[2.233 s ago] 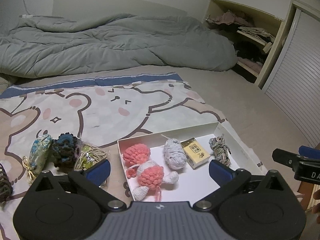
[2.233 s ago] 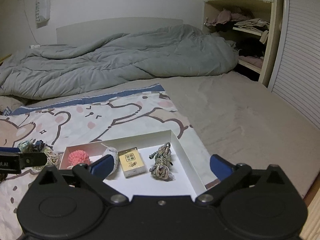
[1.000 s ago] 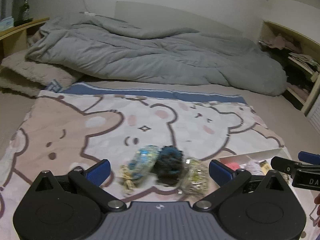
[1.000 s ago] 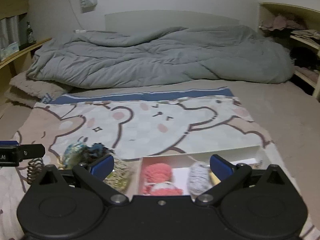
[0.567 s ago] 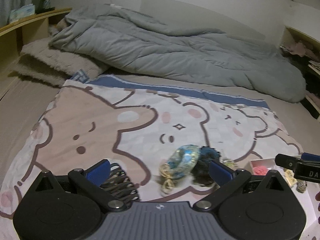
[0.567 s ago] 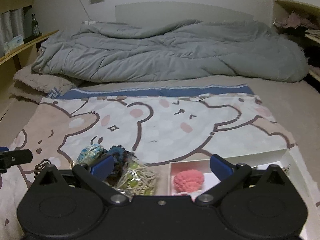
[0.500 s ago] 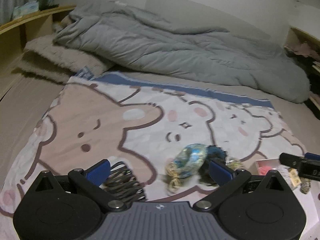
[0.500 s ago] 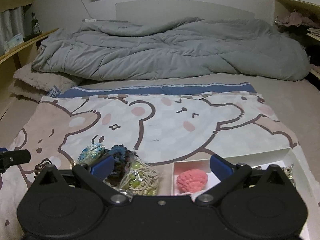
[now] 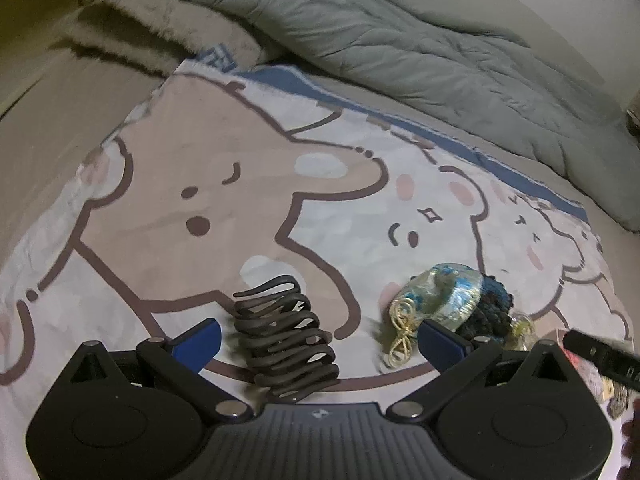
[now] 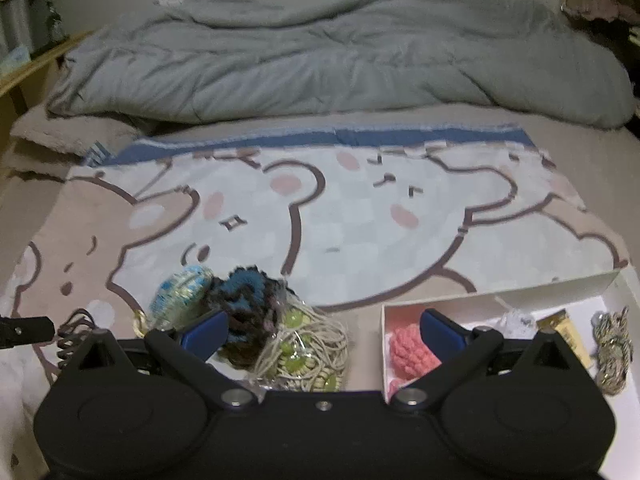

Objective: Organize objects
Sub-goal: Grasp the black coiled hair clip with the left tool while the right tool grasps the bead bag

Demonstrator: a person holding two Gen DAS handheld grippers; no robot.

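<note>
1. Bedding sets the scene: a bear-print blanket (image 9: pixel 248 184) lies flat on the bed, with a grey duvet (image 10: pixel 320 64) bunched behind it; the light is dim.
2. On the blanket a dark coil (image 9: pixel 286 344) lies between the fingers of the left hand-held gripper (image 9: pixel 318 340), which is spread wide and holds nothing; the coil's near end runs under the gripper body.
3. Just right of the coil sit a shiny blue-and-gold pouch (image 9: pixel 444 290), a dark crochet piece (image 10: pixel 248 292) touching it, and a bag of cord and green beads (image 10: pixel 308 344) beside that; all three are outside the box.
4. The white box (image 10: pixel 552 286) stands at the right edge of the blanket and already holds a pink knit (image 10: pixel 408 350), a yellow pack (image 10: pixel 560 326) and a twisted cord (image 10: pixel 612 344).
5. The right hand-held gripper (image 10: pixel 324 330) is also spread wide and empty; it hangs over the gap between the bead bag and the box's left wall.
6. Judging by the layout, the step in hand is taking the coil with the left gripper; the coil looks springy and open, so closing across its middle, square to its long axis, should stop it squirming out sideways.
7. A low, level approach seems wise, since the blanket is soft and a fingertip could snag the cloth; lifting straight up before swinging right would clear the pouch next to it.
</note>
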